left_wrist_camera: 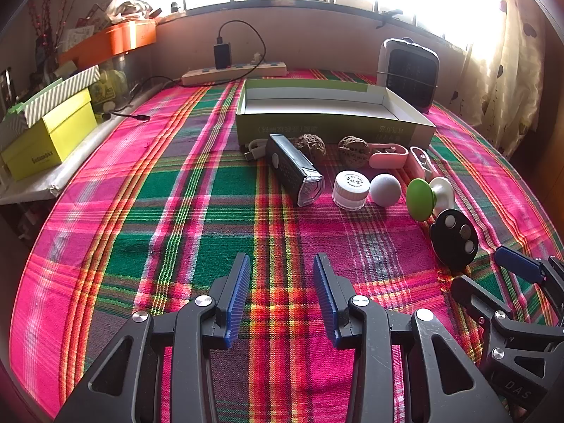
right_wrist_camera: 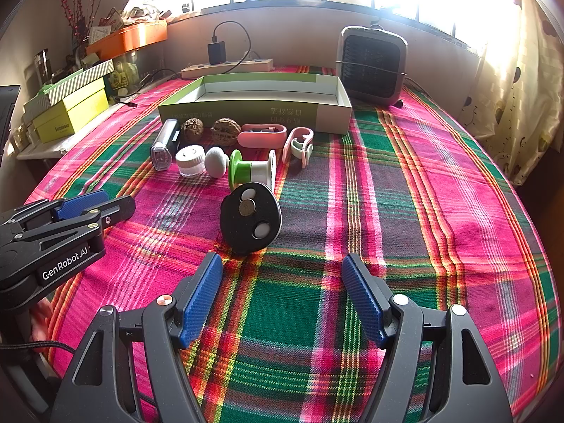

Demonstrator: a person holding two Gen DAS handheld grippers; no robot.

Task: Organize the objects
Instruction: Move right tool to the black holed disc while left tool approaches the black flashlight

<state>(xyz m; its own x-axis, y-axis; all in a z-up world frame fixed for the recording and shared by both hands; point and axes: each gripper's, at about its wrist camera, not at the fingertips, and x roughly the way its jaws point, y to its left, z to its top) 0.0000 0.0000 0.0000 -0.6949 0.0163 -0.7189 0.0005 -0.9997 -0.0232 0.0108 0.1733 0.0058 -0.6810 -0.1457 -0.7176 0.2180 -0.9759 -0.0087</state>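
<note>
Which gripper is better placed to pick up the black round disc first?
Right. The black disc lies just ahead of the open right gripper, slightly toward its left finger. In the left wrist view the disc sits far off to the side of the open left gripper.

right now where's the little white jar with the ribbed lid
In the left wrist view the white jar stands on the plaid cloth right of centre, between the black flashlight and the white ball, in front of the open green box.
</note>
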